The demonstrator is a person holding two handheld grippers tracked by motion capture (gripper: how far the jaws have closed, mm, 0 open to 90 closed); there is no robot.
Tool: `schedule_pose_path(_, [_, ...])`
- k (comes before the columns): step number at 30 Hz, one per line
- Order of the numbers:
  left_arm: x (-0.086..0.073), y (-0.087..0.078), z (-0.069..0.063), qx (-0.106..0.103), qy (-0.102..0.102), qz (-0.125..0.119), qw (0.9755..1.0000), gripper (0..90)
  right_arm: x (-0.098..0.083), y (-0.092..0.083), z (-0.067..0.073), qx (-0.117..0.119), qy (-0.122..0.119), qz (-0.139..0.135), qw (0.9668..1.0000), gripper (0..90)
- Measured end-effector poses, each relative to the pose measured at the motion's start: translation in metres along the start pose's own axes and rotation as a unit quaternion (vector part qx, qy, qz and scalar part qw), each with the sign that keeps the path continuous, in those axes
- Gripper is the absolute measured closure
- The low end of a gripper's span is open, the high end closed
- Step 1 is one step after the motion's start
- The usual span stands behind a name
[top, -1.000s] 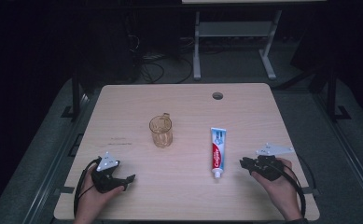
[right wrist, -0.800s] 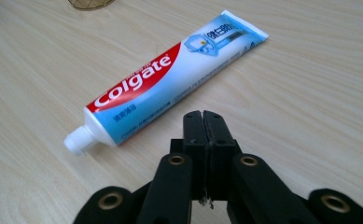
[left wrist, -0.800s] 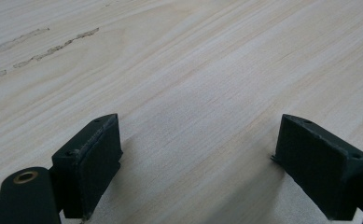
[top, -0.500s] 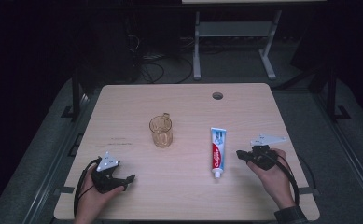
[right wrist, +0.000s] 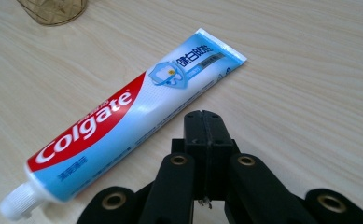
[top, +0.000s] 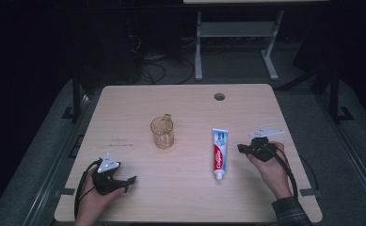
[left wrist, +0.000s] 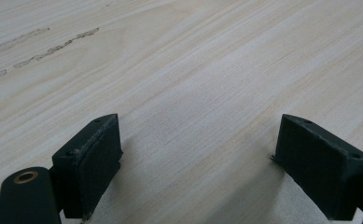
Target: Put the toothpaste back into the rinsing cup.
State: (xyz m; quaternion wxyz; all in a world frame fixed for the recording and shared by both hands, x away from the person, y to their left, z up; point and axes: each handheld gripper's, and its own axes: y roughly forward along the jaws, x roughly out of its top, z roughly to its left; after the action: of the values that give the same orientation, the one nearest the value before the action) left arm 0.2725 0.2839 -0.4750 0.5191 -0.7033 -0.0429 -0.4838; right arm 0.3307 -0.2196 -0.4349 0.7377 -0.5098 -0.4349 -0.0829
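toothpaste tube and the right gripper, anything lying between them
Nothing: in the high view only bare table separates the toothpaste tube from the right gripper.

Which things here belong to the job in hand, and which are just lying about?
In the job: toothpaste tube, lying flat on the table; right gripper, jaws shut and empty, close beside the tube.
Lying about: amber cup, upright, apart from the tube; left gripper, jaws open over bare wood.
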Motion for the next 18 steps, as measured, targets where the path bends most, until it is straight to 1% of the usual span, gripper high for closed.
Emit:
schedule_pose_path(5, [0.0, 0.0, 0.0, 0.0, 0.0, 0.0, 1.0, 13.1, 0.005, 0.008, -0.003, 0.001, 0.003, 0.0, 1.0, 89.8])
schedule_pose_path(6, [0.0, 0.0, 0.0, 0.0, 0.0, 0.0, 1.0, 13.1, 0.006, 0.015, -0.004, 0.003, 0.005, 0.006, 1.0, 89.8])
schedule_pose_path(8, [0.0, 0.0, 0.0, 0.0, 0.0, 0.0, 1.0, 13.1, 0.008, 0.021, -0.005, 0.004, 0.005, 0.011, 0.9999, 89.8])
schedule_pose_path(15, [0.0, 0.0, 0.0, 0.0, 0.0, 0.0, 1.0, 13.1, 0.016, 0.04, -0.008, 0.005, 0.007, 0.014, 0.9999, 89.8])
schedule_pose_path(18, [0.0, 0.0, 0.0, 0.0, 0.0, 0.0, 1.0, 13.1, 0.016, 0.047, -0.01, 0.006, 0.011, 0.02, 0.9997, 89.7])
